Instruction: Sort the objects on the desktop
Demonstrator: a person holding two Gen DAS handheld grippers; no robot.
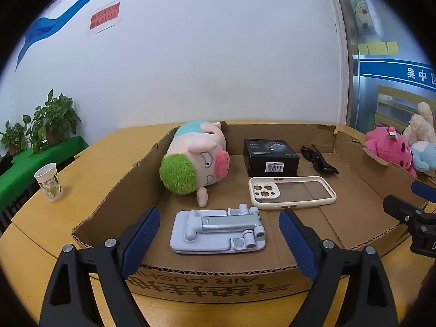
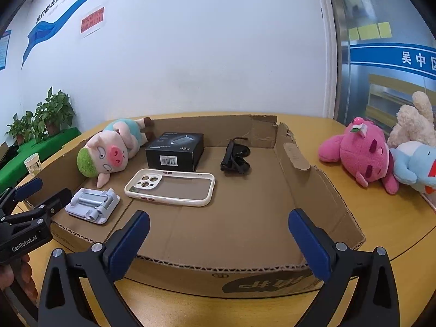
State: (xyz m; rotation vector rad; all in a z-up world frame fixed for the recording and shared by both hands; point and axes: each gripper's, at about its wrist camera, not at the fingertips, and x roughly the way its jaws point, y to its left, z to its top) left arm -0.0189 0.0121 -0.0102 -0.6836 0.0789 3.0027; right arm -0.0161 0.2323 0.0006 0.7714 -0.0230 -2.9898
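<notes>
Now, item by item, with places taken from the shallow brown cardboard tray (image 1: 354, 218) on the yellow wooden table (image 1: 90, 169):
Left gripper (image 1: 219, 227): blue-padded black tongs, released and spread wide, nothing between the pads; it hovers at the tray's near wall, over the folded stand.
Right gripper (image 2: 219, 234): same make, jaws fully apart and empty, poised above the bare near-right part of the tray floor.
Folded pale lavender plastic phone stand (image 1: 218, 231): flat on the tray floor, near-left corner.
Cream-rimmed clear phone case (image 1: 293, 192): flat, camera holes up, just beyond the stand, about mid-tray.
Black cardboard charger box (image 1: 269, 158): behind the case, barcode label facing the cameras.
Dark folded sunglasses (image 2: 235, 158): right of the box, toward the tray's far wall.
Pink plush pig with green hair and a light blue shirt (image 1: 196, 158): lying on its side along the tray's left wall, one foot reaching toward the stand.
Pink plush toy (image 2: 359, 155): outside the tray, on the table to its right, touching a light blue plush (image 2: 414, 166) and a cream plush (image 2: 414, 125).
Patterned paper cup (image 1: 49, 181): upright on the table, well apart from the tray's left wall.
Potted green plants (image 1: 43, 125): beyond the table, far left, on a green-covered surface.
</notes>
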